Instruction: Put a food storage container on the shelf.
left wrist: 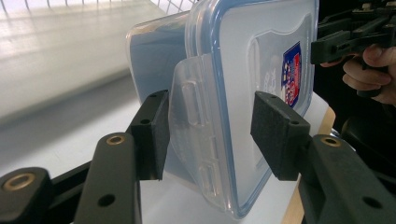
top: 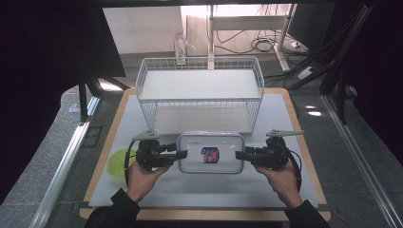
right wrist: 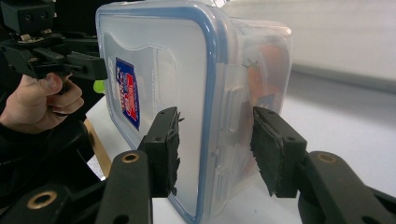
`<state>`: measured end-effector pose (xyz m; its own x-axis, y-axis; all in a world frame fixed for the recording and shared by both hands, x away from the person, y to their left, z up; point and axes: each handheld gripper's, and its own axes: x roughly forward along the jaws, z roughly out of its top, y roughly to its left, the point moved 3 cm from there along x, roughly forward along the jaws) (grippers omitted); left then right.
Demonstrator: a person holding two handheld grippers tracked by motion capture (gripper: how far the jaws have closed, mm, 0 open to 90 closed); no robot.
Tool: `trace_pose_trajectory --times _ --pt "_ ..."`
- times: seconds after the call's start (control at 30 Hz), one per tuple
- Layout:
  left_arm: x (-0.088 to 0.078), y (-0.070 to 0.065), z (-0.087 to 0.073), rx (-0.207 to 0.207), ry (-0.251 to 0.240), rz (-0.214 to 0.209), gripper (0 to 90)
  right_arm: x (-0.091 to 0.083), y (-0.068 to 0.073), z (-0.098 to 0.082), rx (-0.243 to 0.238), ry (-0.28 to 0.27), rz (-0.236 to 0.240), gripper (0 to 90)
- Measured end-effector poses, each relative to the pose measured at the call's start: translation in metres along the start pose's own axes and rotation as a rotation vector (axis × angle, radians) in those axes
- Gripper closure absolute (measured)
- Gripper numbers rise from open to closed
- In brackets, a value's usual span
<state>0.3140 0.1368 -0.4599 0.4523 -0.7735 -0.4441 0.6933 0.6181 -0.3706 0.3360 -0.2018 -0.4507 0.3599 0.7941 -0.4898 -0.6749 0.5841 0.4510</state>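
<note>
Gripping container point(top: 211, 153) ends (contents blurred), 2 grippers.

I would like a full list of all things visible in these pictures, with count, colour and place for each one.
food container: one, clear with blue-rimmed lid and red-blue sticker, near middle of table, held at both short ends
wire basket: one, white, behind the container at the far side
round lid or dish: one, yellow-green, left near edge, beside the left hand
table mat: one, pale grey, on the wooden table top
left gripper: one, black, jaws clamped on the container's left end
right gripper: one, black, jaws clamped on its right end
hands: two, at the bottom, dark sleeves
</note>
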Motion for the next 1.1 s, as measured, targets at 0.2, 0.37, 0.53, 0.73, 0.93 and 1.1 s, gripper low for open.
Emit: trace_pose_trajectory --times 0.2,0.37,0.53,0.73,0.93,1.1 --pt "-0.008 0.001 0.015 0.010 -0.012 0.013 48.4 0.000 0.003 0.018 -0.019 -0.004 0.010 53.4" --pt "-0.012 0.004 0.025 0.004 -0.018 0.011 48.5 0.000 0.006 0.031 -0.036 -0.015 0.005 53.4" --pt "-0.017 0.006 0.038 0.008 -0.029 0.013 48.6 -0.001 0.009 0.047 -0.056 -0.030 0.001 53.5" --pt "-0.026 0.008 0.056 0.012 -0.048 0.026 48.6 -0.001 0.013 0.068 -0.071 -0.043 0.008 53.4" --pt "-0.031 0.012 0.071 0.009 -0.062 0.038 48.6 0.000 0.015 0.087 -0.082 -0.055 0.009 53.3" --pt "-0.035 0.015 0.084 0.009 -0.069 0.048 48.7 0.002 0.015 0.102 -0.077 -0.066 0.014 53.2"
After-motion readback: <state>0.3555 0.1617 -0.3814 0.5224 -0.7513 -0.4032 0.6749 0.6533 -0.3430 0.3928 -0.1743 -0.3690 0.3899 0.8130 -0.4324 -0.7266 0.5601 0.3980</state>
